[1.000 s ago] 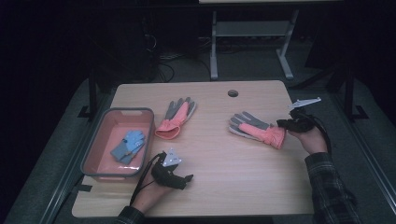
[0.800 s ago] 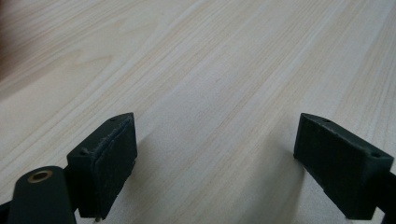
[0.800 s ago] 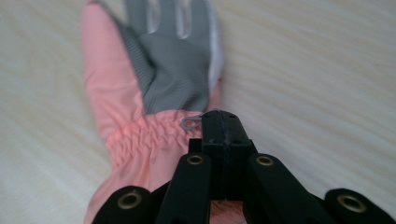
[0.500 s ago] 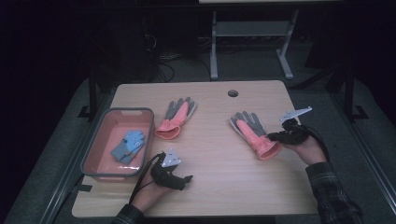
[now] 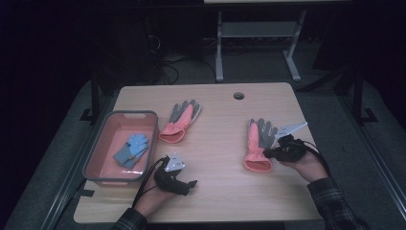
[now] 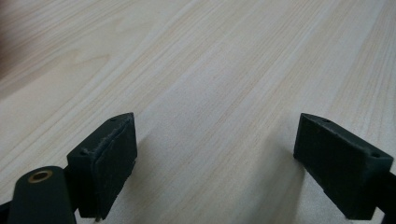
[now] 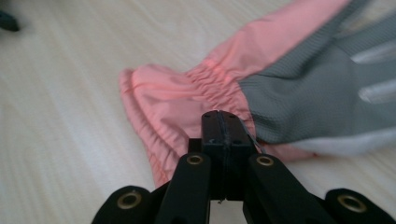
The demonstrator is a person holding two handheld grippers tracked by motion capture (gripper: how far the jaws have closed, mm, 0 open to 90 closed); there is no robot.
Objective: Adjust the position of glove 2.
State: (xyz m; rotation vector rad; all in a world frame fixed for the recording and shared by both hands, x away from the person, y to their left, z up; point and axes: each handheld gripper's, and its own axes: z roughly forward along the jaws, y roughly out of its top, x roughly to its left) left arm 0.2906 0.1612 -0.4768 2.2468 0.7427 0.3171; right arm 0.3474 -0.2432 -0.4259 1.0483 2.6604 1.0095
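Pinching pink glove [image 7: 196, 98] cuff, right gripper [image 7: 223, 128]

High view looks down on the whole table [image 5: 215, 191], left gripper view skims its bare top, right gripper view close on a glove [image 7: 261, 84] there

Pink-and-grey glove [image 5: 257, 143] flat at table's 3 o'clock, fingers toward 12, cuff toward 6, its edge pinched at the wrist by the closed right gripper [image 5: 271, 153].
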